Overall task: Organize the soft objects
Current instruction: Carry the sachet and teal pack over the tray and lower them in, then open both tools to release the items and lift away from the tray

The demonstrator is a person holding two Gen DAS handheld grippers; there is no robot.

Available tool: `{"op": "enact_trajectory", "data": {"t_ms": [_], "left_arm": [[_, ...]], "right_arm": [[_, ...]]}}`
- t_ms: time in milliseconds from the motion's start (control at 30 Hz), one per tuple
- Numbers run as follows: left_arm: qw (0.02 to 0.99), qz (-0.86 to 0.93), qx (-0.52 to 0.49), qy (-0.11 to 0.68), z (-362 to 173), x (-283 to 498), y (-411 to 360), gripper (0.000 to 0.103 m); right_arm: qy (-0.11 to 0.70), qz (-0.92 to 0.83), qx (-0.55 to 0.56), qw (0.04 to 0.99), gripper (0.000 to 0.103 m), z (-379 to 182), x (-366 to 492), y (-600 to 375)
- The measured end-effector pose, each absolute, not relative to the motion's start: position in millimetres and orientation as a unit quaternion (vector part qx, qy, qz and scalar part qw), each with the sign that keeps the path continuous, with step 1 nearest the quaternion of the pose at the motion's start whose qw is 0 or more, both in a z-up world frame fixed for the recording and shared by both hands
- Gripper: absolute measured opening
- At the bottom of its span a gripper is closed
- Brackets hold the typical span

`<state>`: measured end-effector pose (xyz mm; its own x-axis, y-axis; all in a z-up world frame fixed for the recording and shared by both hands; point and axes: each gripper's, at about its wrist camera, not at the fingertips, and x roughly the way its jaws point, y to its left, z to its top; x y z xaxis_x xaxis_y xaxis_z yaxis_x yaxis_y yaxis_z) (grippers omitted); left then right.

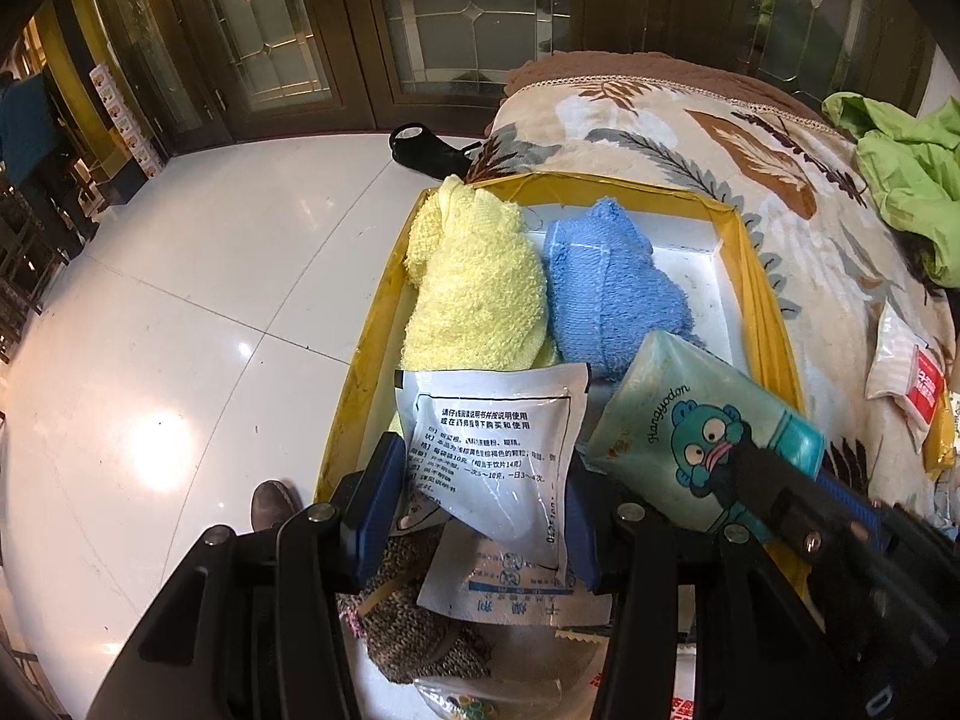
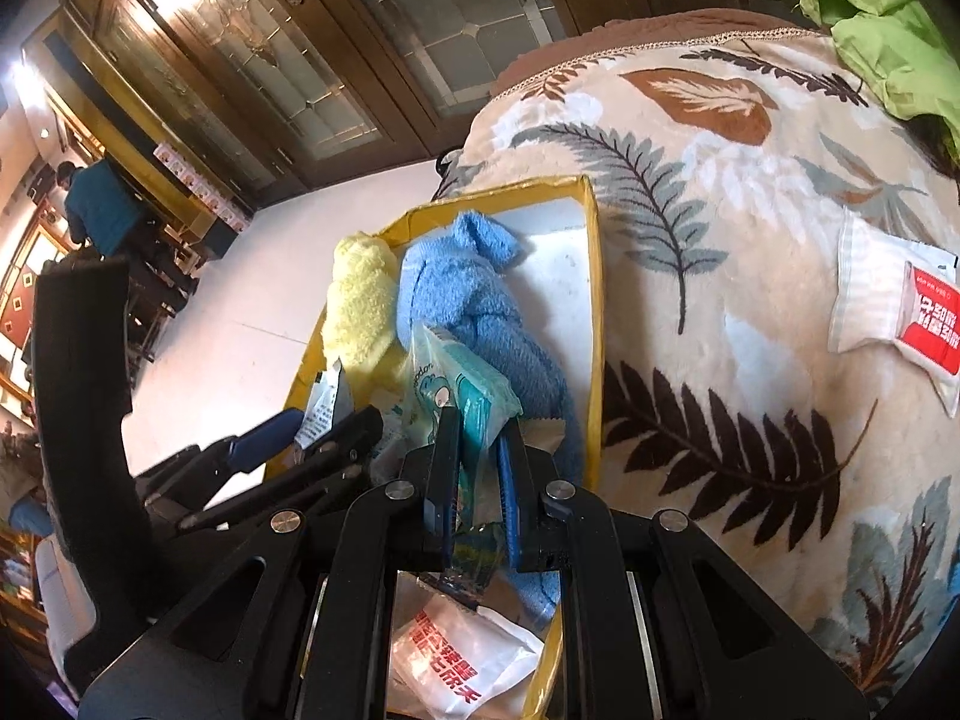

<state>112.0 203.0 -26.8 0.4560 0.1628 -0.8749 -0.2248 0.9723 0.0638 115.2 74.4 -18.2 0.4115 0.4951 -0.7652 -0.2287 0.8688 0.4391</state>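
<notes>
- The right gripper [image 2: 480,480] is clenched on a teal tissue pack [image 2: 462,396] printed with a cartoon fish; the pack stands pinched on edge between its two pads over the box.
- In the left wrist view that same tissue pack [image 1: 690,420] shows at 4 o'clock, with the right gripper [image 1: 756,468] biting its lower corner.
- The left gripper [image 1: 480,492] grasps a white sachet [image 1: 498,456] with black printed text, its blue pads [image 1: 381,486] set against the sachet's two sides at 6 o'clock.
- A yellow-edged box [image 1: 762,306] with a white floor rests on a leaf-patterned blanket [image 2: 720,240].
- In the box, a yellow towel [image 1: 474,282] lies at 12 o'clock of the left wrist view, and a blue towel [image 1: 612,282] lies just beside it, touching, toward 1 o'clock.
- More sachets and a brown knitted piece [image 1: 408,630] lie in the near end of the box, under the left gripper.
- A white pouch with a red label [image 2: 900,312] lies on the blanket at 3 o'clock of the right wrist view, well apart from the box.
- A green cloth [image 2: 888,42] lies at 1 o'clock on the blanket's far edge.
</notes>
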Motion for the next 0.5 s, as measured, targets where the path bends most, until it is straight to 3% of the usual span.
{"op": "enact_trajectory", "data": {"t_ms": [200, 333, 500], "left_arm": [[0.852, 0.118, -0.033, 0.509, -30, 113, 205, 0.052], [0.848, 0.119, -0.050, 0.514, -31, 112, 209, 0.066], [0.847, 0.125, -0.062, 0.513, -29, 107, 212, 0.075]], "right_arm": [[0.506, 0.227, 0.149, 0.819, 0.012, -22, 112, 71], [0.512, 0.231, 0.148, 0.814, 0.012, -19, 108, 67], [0.516, 0.241, 0.150, 0.808, 0.013, -14, 98, 57]]}}
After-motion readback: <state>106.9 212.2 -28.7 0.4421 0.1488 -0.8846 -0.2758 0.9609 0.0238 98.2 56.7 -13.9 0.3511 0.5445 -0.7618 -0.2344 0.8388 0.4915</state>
